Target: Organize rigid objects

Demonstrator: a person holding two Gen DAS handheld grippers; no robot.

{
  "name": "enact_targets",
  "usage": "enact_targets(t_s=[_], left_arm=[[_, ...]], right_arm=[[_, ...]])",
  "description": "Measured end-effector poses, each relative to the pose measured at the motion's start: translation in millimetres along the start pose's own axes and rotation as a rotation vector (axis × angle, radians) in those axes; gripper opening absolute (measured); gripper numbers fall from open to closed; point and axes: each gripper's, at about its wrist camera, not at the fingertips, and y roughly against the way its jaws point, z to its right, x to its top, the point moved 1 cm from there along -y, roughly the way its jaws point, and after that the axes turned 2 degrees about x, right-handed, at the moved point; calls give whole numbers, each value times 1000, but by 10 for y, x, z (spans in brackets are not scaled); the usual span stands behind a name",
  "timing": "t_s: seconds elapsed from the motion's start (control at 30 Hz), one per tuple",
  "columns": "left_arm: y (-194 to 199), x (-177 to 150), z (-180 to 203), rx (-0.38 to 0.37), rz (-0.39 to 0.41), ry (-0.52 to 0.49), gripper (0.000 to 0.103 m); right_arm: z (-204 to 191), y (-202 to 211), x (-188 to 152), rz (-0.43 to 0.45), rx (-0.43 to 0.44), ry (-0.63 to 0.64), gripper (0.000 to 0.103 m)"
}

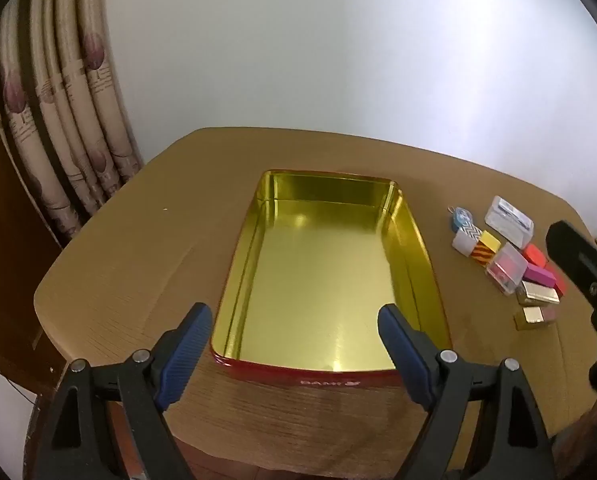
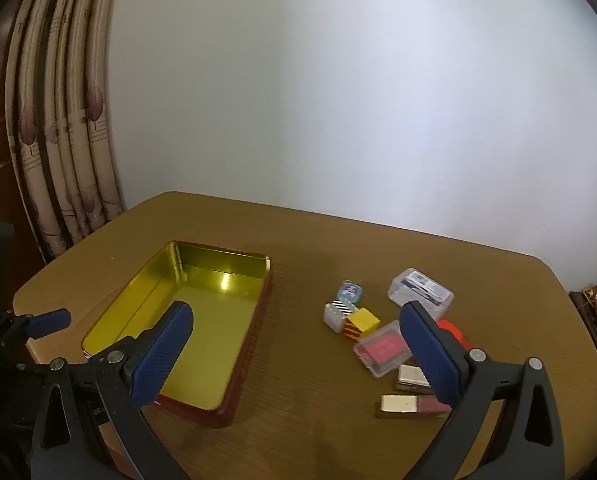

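An open red tin with a gold inside (image 1: 326, 280) lies empty on the brown table; it also shows in the right wrist view (image 2: 202, 320). My left gripper (image 1: 294, 320) is open and empty, hovering over the tin's near end. My right gripper (image 2: 294, 316) is open and empty above the table between the tin and a cluster of small boxes. The cluster holds a clear case with a pink insert (image 2: 382, 348), a yellow striped block (image 2: 360, 322), a clear card case (image 2: 420, 292), a white striped box (image 2: 338, 312) and gold boxes (image 2: 402, 404).
The small boxes also show right of the tin in the left wrist view (image 1: 506, 268). A curtain (image 1: 70, 120) hangs at the table's far left. A white wall stands behind the table (image 2: 298, 420). The right gripper's body (image 1: 586, 272) shows at the right edge.
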Motion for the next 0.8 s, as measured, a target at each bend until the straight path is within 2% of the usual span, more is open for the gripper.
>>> enact_targets(t_s=[0.13,0.3,0.5,0.67,0.8], left_arm=[[121,-5,194,-10,28,-56,87],[167,-43,481,-23,15,-126,87],[166,-76,605,-56,-13,-122,87],[183,-51,728,-56,-16,-134,87],[167,-44,863,-60,-19,-154,87]], right_arm=[[296,64,-27,3,-37,-18,102],[836,88,-34,0,-99,-101,102],[1276,81,-73,-3,-142,-151,102],[1513,80,-168,-18,-176,-154,102],[1779,50,-256,-45,-201,-205,102]])
